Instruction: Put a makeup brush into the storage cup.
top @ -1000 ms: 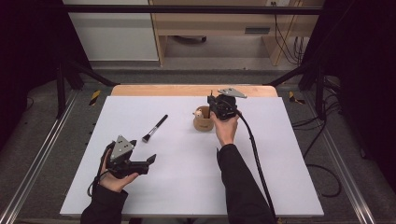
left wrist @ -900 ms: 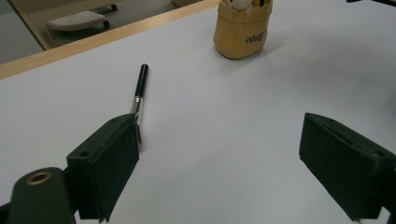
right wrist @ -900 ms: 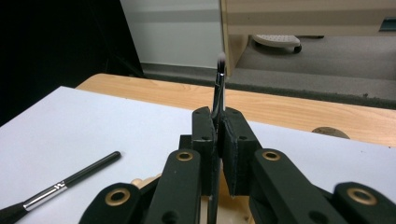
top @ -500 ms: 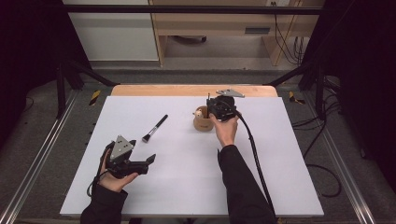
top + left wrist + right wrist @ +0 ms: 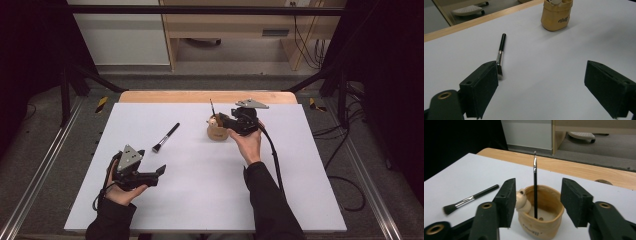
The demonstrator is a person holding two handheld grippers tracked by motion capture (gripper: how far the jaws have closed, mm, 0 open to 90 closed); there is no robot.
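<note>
**Right gripper parted around thin brush in cup**

Right gripper (image 5: pixel 223 121), upper centre of the high view, held level by a hand reaching up from the bottom edge; jaws just opened, now half apart and clear of the thin brush (image 5: pixel 535 185). Stands upright in the tan cup (image 5: pixel 541 221), between and just beyond the pads. Left gripper (image 5: pixel 159 172), lower left, resting low, jaws wide. Flat brush (image 5: pixel 166 137) lying between both, well apart.

The bench (image 5: pixel 210 200) has a white top with a bare wood strip (image 5: pixel 200 96) along the far edge. Past it on the floor there's a pale wooden cabinet (image 5: pixel 235 25), with loose black cables (image 5: pixel 305 30) hanging down at the far right.
</note>
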